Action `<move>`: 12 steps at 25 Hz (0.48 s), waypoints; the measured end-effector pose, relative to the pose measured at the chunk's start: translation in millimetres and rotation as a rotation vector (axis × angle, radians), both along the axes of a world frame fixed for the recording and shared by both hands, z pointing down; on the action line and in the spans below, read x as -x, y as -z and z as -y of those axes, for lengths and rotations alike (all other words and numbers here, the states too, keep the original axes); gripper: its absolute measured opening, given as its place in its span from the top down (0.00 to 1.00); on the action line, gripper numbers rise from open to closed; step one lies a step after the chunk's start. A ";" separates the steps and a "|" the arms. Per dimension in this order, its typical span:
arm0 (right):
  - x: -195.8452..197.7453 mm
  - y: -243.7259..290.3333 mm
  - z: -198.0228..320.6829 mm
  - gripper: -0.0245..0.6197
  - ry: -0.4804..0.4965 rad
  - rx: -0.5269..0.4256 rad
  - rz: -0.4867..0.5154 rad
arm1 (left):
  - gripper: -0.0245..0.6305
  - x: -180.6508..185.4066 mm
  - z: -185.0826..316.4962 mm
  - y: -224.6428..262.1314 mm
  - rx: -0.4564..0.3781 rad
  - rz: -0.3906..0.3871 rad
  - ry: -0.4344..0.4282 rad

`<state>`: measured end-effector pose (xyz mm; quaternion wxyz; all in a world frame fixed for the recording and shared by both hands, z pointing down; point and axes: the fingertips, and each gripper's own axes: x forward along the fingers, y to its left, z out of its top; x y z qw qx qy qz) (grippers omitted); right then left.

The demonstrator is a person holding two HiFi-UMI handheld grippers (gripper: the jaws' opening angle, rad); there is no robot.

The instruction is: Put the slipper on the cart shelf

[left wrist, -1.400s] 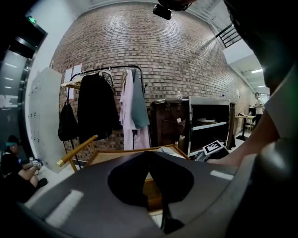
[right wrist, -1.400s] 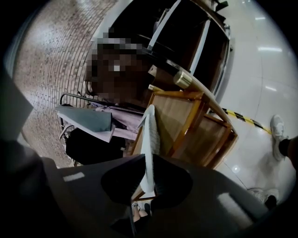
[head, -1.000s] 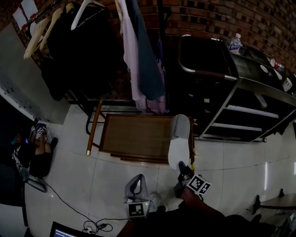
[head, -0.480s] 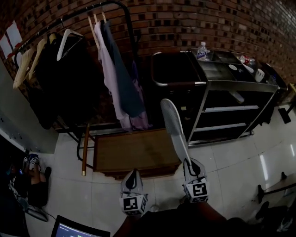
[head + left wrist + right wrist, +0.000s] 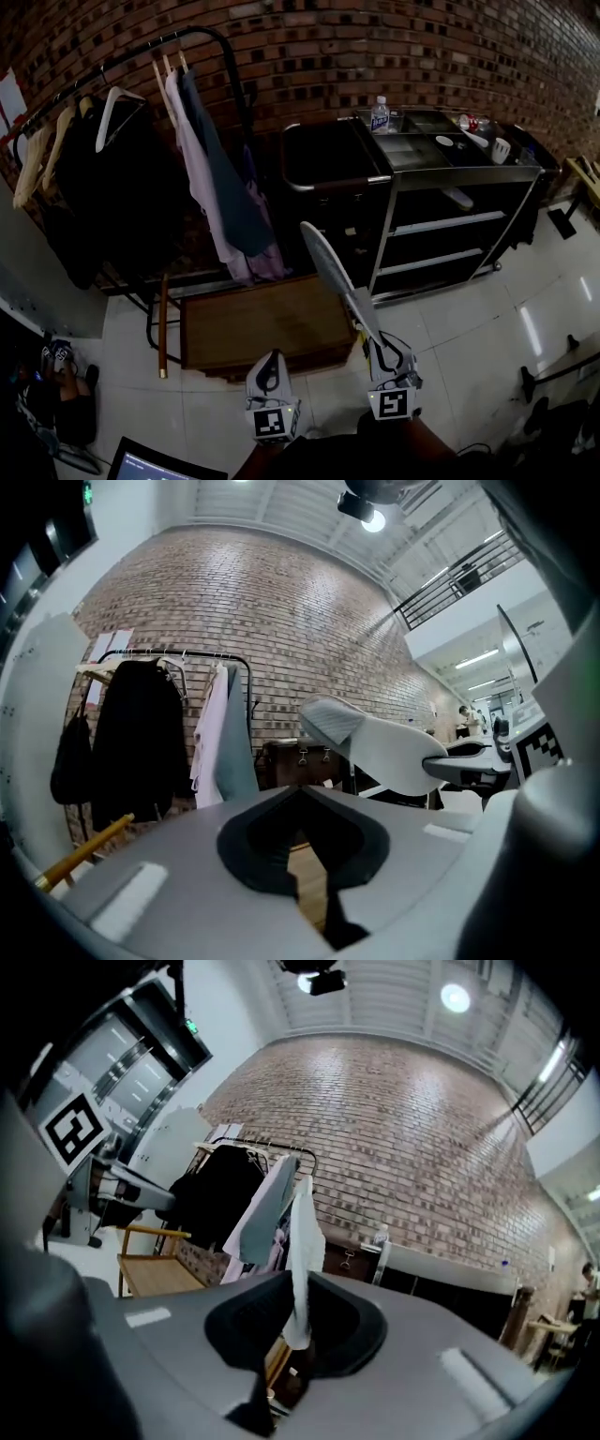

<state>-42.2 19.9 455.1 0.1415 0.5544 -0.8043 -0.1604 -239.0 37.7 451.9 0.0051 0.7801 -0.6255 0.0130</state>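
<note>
Right gripper [image 5: 367, 326] — jaws clamped on the heel end of the pale slipper [image 5: 328, 258], which is held aloft, edge-on, above the wooden bench [image 5: 253, 323] and apart from the black cart [image 5: 441, 176]. Left gripper [image 5: 270, 358] — jaws pressed together, nothing held.

Pale slipper [image 5: 326, 258], turned on edge, held aloft, toe toward black cart shelves [image 5: 448, 223]
</note>
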 end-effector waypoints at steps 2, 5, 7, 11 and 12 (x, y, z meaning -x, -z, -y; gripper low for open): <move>-3.2 -5.0 -2.4 0.90 0.006 0.005 -0.024 | 0.94 -10.1 1.5 -0.7 0.007 0.006 -0.015; -16.1 -9.8 1.2 0.90 0.007 0.023 0.000 | 0.94 -24.2 8.0 -3.1 0.015 0.019 -0.019; -29.2 -9.8 6.4 0.90 0.003 0.033 0.010 | 0.94 -37.3 15.3 1.1 0.014 0.019 -0.026; -66.2 -18.4 21.8 0.90 -0.021 0.056 0.007 | 0.94 -72.4 34.3 11.9 0.026 -0.019 -0.057; -77.9 -22.3 26.0 0.90 -0.033 0.066 0.006 | 0.94 -81.2 39.3 13.4 0.026 -0.024 -0.063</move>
